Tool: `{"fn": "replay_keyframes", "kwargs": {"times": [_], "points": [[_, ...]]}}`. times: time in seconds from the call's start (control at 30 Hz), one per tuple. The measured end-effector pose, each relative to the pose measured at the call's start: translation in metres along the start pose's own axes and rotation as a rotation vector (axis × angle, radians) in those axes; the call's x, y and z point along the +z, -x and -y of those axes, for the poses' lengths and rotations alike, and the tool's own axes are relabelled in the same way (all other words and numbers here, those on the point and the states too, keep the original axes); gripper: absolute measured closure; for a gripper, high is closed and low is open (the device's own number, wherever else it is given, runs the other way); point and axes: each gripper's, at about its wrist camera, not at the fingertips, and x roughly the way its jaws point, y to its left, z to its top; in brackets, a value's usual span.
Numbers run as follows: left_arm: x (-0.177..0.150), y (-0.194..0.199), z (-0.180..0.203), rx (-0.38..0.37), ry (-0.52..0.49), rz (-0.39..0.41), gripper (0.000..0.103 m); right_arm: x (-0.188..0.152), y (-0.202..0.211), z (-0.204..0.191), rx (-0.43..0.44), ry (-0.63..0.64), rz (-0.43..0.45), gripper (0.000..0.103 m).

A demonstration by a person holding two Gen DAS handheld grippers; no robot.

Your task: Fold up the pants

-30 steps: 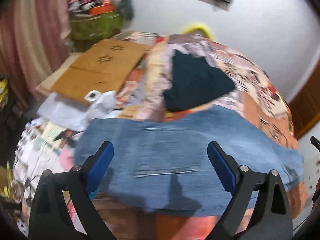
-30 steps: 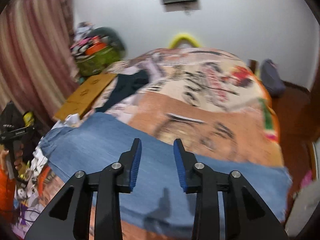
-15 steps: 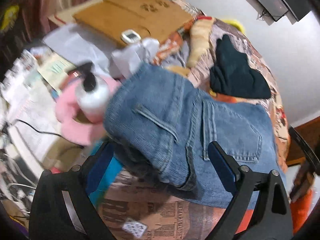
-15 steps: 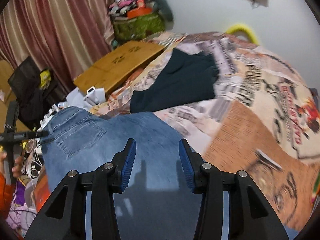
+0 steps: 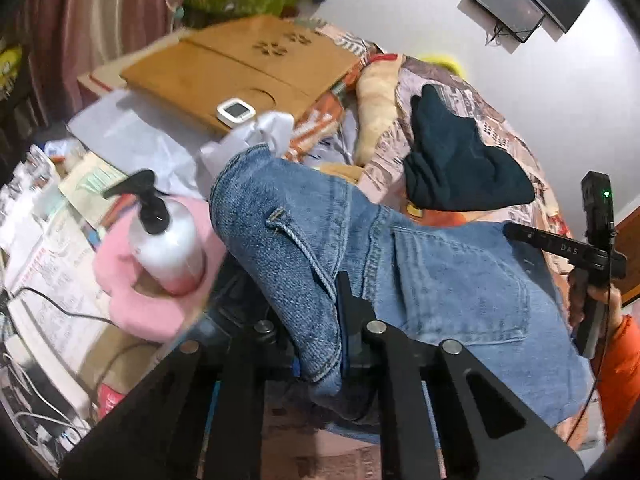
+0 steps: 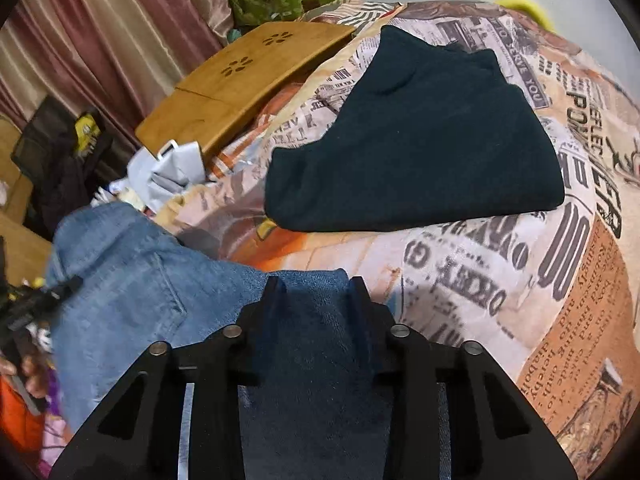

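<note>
A: The bed (image 6: 540, 280) with its newsprint-pattern cover fills most of the scene, and the jeans (image 5: 460, 280) lie across its near edge, waistband end toward the cluttered side, back pocket facing up.

B: A folded dark garment (image 6: 420, 140) sits farther up the cover, apart from the denim. Beside the bed there is a wooden lap desk (image 5: 240, 64), and a pump bottle (image 5: 164, 240) stands in a pink cushion.

A: The denim looks thick and fairly heavy, soft enough to drape yet stiff at the seams, so it likely holds a crease but drags when lifted.

B: The waistband and side seams seem the surest places to grip, since 2 layers bunch there.

A: The left gripper (image 5: 320, 344) is clamped on a raised fold at the waistband corner.

B: The right gripper (image 6: 316, 292) has its fingers on either side of the denim edge; it appears clenched on the cloth.
</note>
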Motion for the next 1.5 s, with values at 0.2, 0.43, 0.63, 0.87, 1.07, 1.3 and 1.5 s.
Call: {"fn": "replay_keyframes", "kwargs": {"times": [0.2,0.43,0.63,0.87,1.07,1.3,1.5], "points": [[-0.022,-0.006,-0.01,0.029,-0.022,-0.024,0.088,0.002,0.003,-0.005,-0.077,0.015,0.027,0.095],[-0.019,-0.003,-0.039,-0.019,0.105,-0.079,0.039,-0.009,0.034,-0.018,-0.132,0.011,0.08,0.085],[-0.001,-0.017,-0.05,-0.115,0.153,-0.158,0.038,-0.052,0.062,-0.041,-0.08,0.043,0.082,0.059],[0.007,-0.022,-0.036,-0.141,0.117,-0.127,0.082,-0.104,0.076,-0.058,-0.106,0.043,0.077,0.058],[0.006,0.011,-0.005,0.03,-0.094,0.027,0.082,-0.14,0.096,-0.051,-0.053,-0.087,0.119,0.052],[-0.022,-0.02,-0.024,0.104,-0.078,-0.067,0.062,-0.137,0.121,-0.038,-0.069,-0.116,0.132,0.048],[-0.024,0.02,-0.028,0.16,-0.107,-0.042,0.046,-0.148,0.108,0.011,-0.138,-0.28,0.118,0.044]]}}
